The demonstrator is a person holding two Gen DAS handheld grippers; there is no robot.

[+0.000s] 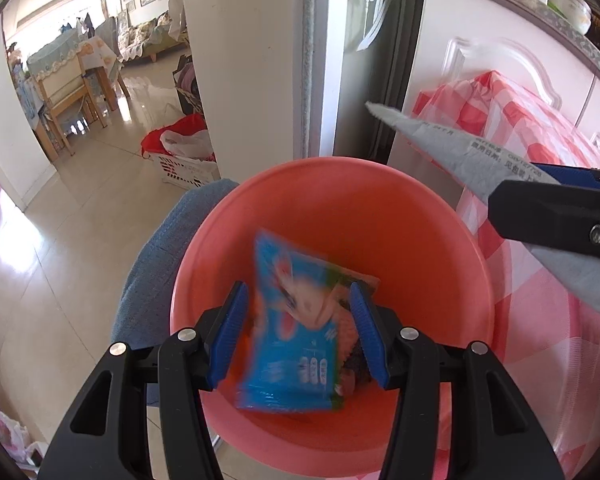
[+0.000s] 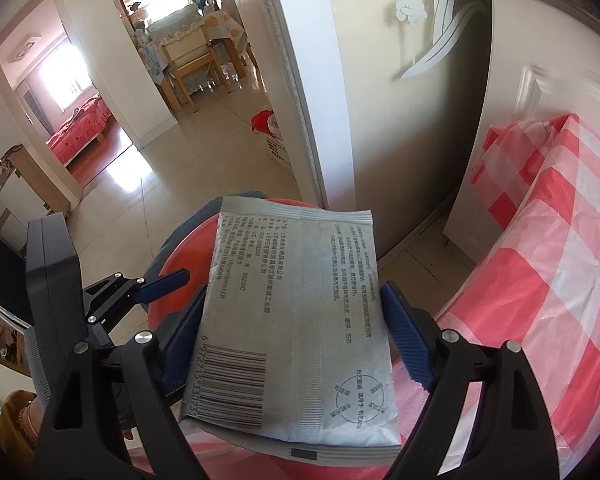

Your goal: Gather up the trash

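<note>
Trash over the red basin (image 1: 380,200): left gripper (image 1: 300,332) jaws spread, blurred blue wrapper (image 1: 292,320) loose between them; at 3 o'clock, right gripper (image 2: 292,340) jaws spread beside grey packet (image 2: 296,312)

We see two bright, daylit fisheye views, each ringed by a dark curved border where straight walls bow outward. Sunlight pours from a far window (image 2: 66,76) at left and glares white on the floor (image 2: 128,176). In the left view a blue packet (image 1: 296,328) is smeared by motion blur over the sharp red bin (image 1: 380,200). The grey packet (image 2: 296,320) nearby is crisp, its print readable.
</note>
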